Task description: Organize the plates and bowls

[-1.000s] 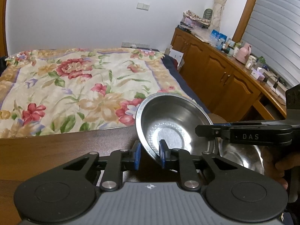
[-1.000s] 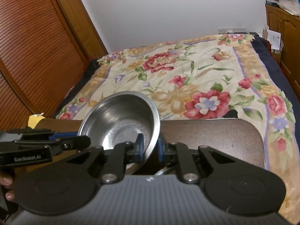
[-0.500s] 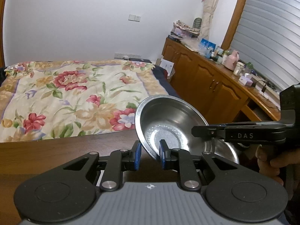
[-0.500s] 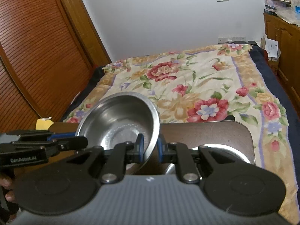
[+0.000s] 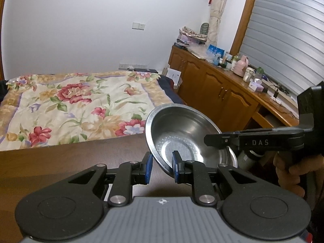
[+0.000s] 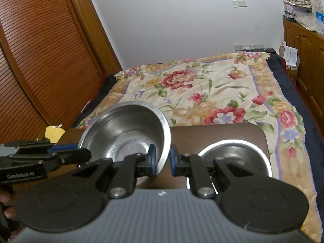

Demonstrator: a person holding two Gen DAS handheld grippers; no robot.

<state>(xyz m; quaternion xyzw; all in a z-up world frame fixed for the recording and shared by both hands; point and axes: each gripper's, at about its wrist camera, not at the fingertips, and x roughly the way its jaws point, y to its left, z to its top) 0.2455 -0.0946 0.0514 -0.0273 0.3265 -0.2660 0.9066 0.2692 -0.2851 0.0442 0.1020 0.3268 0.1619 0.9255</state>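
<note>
A steel bowl hangs tilted above the dark wooden table, held by both grippers at opposite rims. My left gripper is shut on its near-left wall, one blue pad inside and one outside. My right gripper is shut on the opposite wall in the same way. Each gripper appears from the side in the other's view: the right gripper and the left gripper. A second steel bowl sits on the table to the right, partly hidden behind my right gripper's body.
A bed with a floral cover lies just beyond the table's far edge. Wooden cabinets with clutter on top line the right wall. A louvred wooden door stands at the left. A yellow object sits near the table's left end.
Both grippers have risen with the bowl held between them. The second bowl on the table has come out from under my right gripper into plain view.
</note>
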